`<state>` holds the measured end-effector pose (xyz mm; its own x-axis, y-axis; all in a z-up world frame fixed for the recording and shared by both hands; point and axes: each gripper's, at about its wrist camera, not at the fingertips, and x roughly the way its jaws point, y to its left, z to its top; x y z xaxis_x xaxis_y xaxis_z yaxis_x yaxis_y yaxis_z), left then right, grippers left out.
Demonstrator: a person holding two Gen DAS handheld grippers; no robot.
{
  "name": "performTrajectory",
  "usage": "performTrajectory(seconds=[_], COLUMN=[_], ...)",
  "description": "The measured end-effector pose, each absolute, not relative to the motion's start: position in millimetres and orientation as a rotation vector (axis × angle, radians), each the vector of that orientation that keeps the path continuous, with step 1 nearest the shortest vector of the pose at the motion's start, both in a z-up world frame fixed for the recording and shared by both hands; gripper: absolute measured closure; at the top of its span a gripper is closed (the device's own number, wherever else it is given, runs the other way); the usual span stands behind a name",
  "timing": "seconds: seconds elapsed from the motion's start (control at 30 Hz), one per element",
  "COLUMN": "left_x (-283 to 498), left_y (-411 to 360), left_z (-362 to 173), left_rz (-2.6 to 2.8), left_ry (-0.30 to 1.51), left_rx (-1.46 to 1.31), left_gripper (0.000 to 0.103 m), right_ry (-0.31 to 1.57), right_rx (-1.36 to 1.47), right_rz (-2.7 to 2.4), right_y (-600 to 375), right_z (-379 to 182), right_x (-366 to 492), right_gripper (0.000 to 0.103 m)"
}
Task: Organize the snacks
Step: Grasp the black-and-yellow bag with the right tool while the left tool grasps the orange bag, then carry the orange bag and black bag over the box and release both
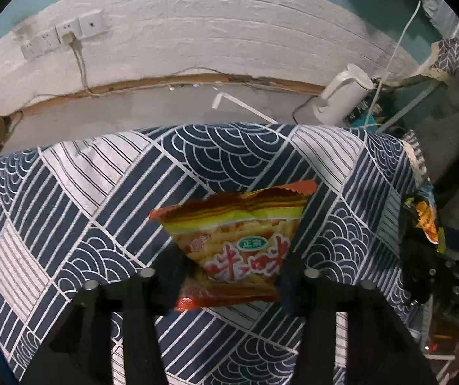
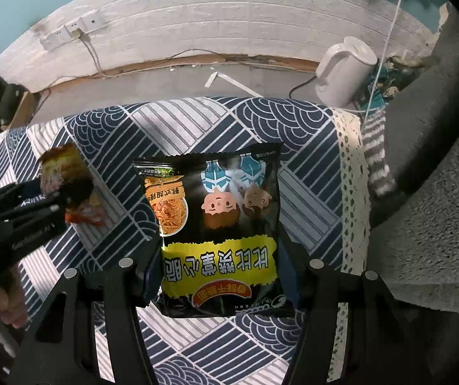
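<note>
My left gripper [image 1: 229, 272] is shut on an orange and yellow snack bag [image 1: 236, 240] and holds it above the blue and white patterned tablecloth [image 1: 85, 192]. My right gripper [image 2: 221, 256] is shut on a black snack bag with a yellow band and cartoon faces [image 2: 220, 224], held over the same cloth [image 2: 181, 122]. In the right wrist view the left gripper [image 2: 65, 199] shows at the left with its orange bag [image 2: 65, 166]. In the left wrist view the right gripper [image 1: 422, 256] shows at the right edge with the black bag's edge [image 1: 423, 216].
A white electric kettle [image 2: 345, 70] stands on the floor beyond the table's far right corner, with a cord. A white brick wall [image 1: 197, 32] with sockets [image 1: 65, 33] lies behind. A grey carpeted surface [image 2: 438, 192] rises at the right.
</note>
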<state>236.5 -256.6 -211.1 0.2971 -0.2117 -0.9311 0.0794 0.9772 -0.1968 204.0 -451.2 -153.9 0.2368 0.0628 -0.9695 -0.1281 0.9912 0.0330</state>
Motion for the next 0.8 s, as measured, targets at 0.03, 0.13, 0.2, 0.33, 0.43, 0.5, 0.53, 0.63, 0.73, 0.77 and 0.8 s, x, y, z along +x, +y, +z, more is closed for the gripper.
performTrajectory(seconds=[0.03, 0.13, 0.2, 0.33, 0.43, 0.5, 0.53, 0.63, 0.73, 0.77, 0.8], left_x=[235.7, 232.3, 227.7, 215.3, 207.2, 201.5, 197.1, 186.5, 175.9, 172.6, 167.8], left_y=[-255.0, -251.8, -248.4, -237.3, -227.5, -220.8, -215.3, -200.8, -185.0, -179.8, -173.6], left_z=[-209.2, -202.8, -198.5, -182.8, -170.2, -162.7, -156.9, -143.7, -129.8, -125.7, -120.2], left_rz=[-0.195, -0.192, -0.211, -0.224, -0.207, -0.196, -0.187, -0.171, -0.167, -0.168, -0.170], left_ry=[1.246, 1.220, 1.211, 1.184, 1.157, 1.147, 1.137, 1.113, 1.098, 1.095, 1.088], left_rx=[-0.111, -0.047, -0.030, 0.033, 0.069, 0.093, 0.108, 0.137, 0.148, 0.154, 0.166], left_gripper=[0.060, 0.062, 0.062, 0.062, 0.062, 0.062, 0.062, 0.062, 0.062, 0.062, 0.062], right_ry=[1.322, 1.314, 1.316, 1.314, 1.308, 1.298, 1.290, 1.274, 1.260, 1.255, 1.247], right_rx=[-0.067, -0.079, -0.086, -0.099, -0.103, -0.098, -0.094, -0.090, -0.098, -0.101, -0.107], right_rz=[0.128, 0.125, 0.125, 0.137, 0.150, 0.156, 0.161, 0.181, 0.205, 0.214, 0.224], right_y=[-449.3, -444.7, -440.4, -428.4, -417.5, -411.3, -406.7, -393.0, -377.5, -372.7, -367.3], right_z=[-153.7, -153.1, -153.5, -151.5, -145.5, -140.4, -136.8, -128.3, -119.0, -115.6, -112.0], right_x=[204.0, 202.2, 199.5, 191.0, 183.7, 180.4, 178.4, 171.9, 163.9, 161.2, 158.4], right_gripper=[0.043, 0.043, 0.043, 0.043, 0.043, 0.043, 0.043, 0.043, 0.043, 0.043, 0.043])
